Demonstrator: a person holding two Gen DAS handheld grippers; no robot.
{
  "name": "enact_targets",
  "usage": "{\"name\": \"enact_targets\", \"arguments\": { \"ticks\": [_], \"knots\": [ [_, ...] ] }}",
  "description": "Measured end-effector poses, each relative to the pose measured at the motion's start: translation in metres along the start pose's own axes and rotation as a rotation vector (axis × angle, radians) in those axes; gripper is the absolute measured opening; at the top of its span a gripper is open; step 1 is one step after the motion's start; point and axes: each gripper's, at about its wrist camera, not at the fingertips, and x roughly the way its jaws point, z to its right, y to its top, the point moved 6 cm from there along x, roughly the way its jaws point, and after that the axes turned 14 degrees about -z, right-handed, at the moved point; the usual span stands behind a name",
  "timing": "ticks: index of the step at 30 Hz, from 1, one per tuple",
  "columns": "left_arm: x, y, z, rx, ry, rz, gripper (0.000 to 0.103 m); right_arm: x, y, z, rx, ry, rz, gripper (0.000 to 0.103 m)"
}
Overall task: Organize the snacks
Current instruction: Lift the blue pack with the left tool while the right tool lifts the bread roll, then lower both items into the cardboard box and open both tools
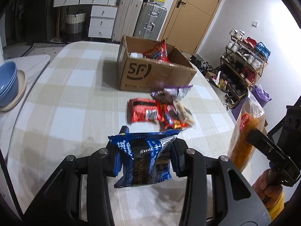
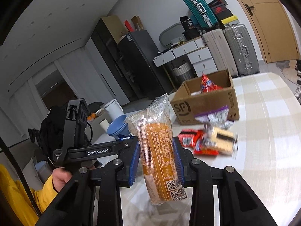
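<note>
My left gripper (image 1: 144,156) is shut on a blue snack packet (image 1: 143,160) and holds it above the checked table. My right gripper (image 2: 157,158) is shut on a long clear pack of orange cake (image 2: 156,150), held upright; the pack also shows at the right of the left wrist view (image 1: 244,131). A pile of snacks lies on the table: red packets (image 1: 143,112) and a purple-edged packet (image 1: 173,92), seen also in the right wrist view (image 2: 207,139). Behind the pile stands an open cardboard box (image 1: 154,75) marked SF, holding a red bag (image 1: 158,51).
Stacked blue bowls (image 1: 7,82) sit on a plate at the table's left side. The checked tablecloth (image 1: 65,103) covers the table. A shoe rack (image 1: 242,64) stands off the right edge. Drawers, suitcases (image 1: 150,20) and a door lie behind.
</note>
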Motion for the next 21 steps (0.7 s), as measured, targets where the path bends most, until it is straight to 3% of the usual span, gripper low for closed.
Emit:
{"name": "enact_targets", "arguments": {
  "ticks": [8,16,21],
  "knots": [
    [0.001,0.059,0.006,0.023,-0.027,0.016,0.037,0.005,0.062,0.007,-0.049,-0.010,0.017,0.034],
    [-0.005,0.153,0.018,0.068,-0.033,0.072,0.037,0.023,0.133,0.034,-0.052,-0.039,0.002,0.034],
    [-0.001,0.214,0.026,0.093,0.005,0.111,0.037,0.034,0.179,0.059,-0.006,-0.066,0.001,0.034]
  ]
}}
